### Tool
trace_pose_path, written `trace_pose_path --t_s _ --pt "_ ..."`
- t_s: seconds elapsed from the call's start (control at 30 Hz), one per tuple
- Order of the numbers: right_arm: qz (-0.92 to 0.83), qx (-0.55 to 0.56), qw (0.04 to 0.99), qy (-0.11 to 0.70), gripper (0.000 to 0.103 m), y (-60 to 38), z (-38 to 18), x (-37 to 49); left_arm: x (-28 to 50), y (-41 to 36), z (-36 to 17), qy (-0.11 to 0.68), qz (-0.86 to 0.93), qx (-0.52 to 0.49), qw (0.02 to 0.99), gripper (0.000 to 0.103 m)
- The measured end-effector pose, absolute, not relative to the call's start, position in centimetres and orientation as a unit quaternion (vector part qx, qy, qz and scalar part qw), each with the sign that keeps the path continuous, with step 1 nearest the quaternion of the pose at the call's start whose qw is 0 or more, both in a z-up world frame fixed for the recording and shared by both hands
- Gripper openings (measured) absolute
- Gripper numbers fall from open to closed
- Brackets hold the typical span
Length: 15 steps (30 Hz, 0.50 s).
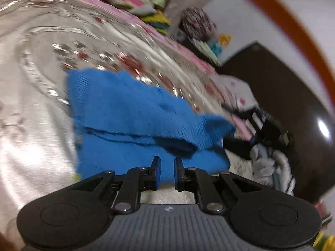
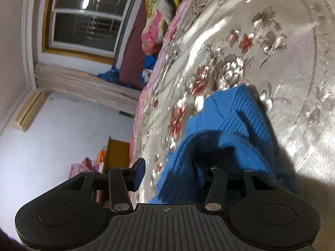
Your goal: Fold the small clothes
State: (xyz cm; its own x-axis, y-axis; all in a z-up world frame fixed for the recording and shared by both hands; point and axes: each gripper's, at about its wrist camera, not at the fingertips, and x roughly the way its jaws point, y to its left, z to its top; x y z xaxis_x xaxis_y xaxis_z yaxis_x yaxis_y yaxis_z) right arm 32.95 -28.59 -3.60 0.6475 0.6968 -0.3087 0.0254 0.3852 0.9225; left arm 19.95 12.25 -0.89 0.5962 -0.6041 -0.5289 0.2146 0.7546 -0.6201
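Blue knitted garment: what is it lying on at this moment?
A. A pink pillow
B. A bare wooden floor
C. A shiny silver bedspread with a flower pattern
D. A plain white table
C: in both wrist views the blue knitted garment lies on the shiny silver bedspread, whose grey and red flowers show just beyond the cloth.

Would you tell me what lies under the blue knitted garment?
The blue knitted garment lies on a silvery floral bedspread; whatever sits directly beneath it is covered.
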Motion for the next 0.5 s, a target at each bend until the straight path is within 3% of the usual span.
trace_pose_path --t_s 0.5 --pt "0.234 0.509 0.752 0.347 0.049 -27.8 -2.7 34.6 27.8 10.5 -0.3 0.367 -0.201 -0.256 0.872 0.017"
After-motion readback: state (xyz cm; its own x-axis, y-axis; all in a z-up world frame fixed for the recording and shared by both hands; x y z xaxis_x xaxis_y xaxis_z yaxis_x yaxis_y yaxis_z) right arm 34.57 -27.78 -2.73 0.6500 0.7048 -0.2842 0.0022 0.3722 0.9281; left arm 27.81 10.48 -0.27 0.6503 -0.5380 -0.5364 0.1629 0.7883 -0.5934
